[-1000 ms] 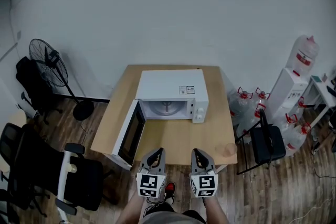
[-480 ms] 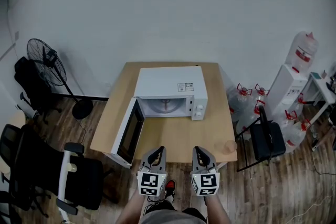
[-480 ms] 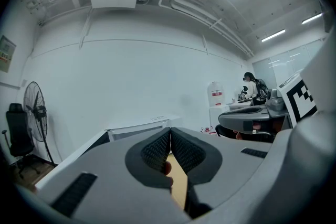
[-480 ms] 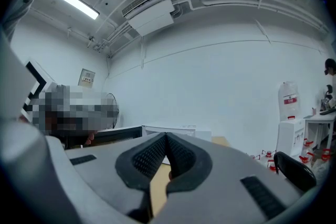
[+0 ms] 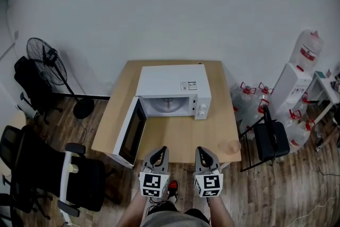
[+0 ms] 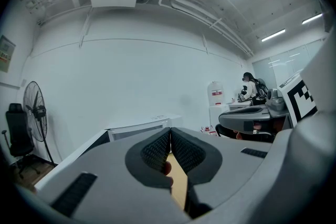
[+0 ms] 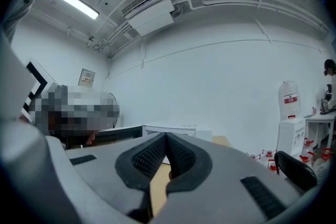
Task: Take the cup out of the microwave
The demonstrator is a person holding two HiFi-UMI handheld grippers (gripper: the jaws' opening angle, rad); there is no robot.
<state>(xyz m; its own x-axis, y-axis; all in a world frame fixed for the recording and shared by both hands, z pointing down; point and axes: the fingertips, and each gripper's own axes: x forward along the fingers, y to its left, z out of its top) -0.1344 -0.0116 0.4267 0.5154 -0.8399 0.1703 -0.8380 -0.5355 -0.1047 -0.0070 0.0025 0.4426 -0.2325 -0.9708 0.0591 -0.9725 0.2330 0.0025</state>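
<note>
Looks finished, with cup (image 5: 232, 147) standing on table (image 5: 180, 138) outside open-doored microwave (image 5: 170, 82), left gripper (image 5: 158, 152) and right gripper (image 5: 202, 151) both pinched together, holding nothing.

We see a black pedestal fan (image 5: 45, 55) left of the light wooden table (image 5: 175, 138), a white water dispenser (image 5: 290, 87) and clear red-capped jugs (image 5: 247, 102) to its right.

head view high overhead; both gripper views low, level, toward shared microwave (image 5: 172, 85)
</note>
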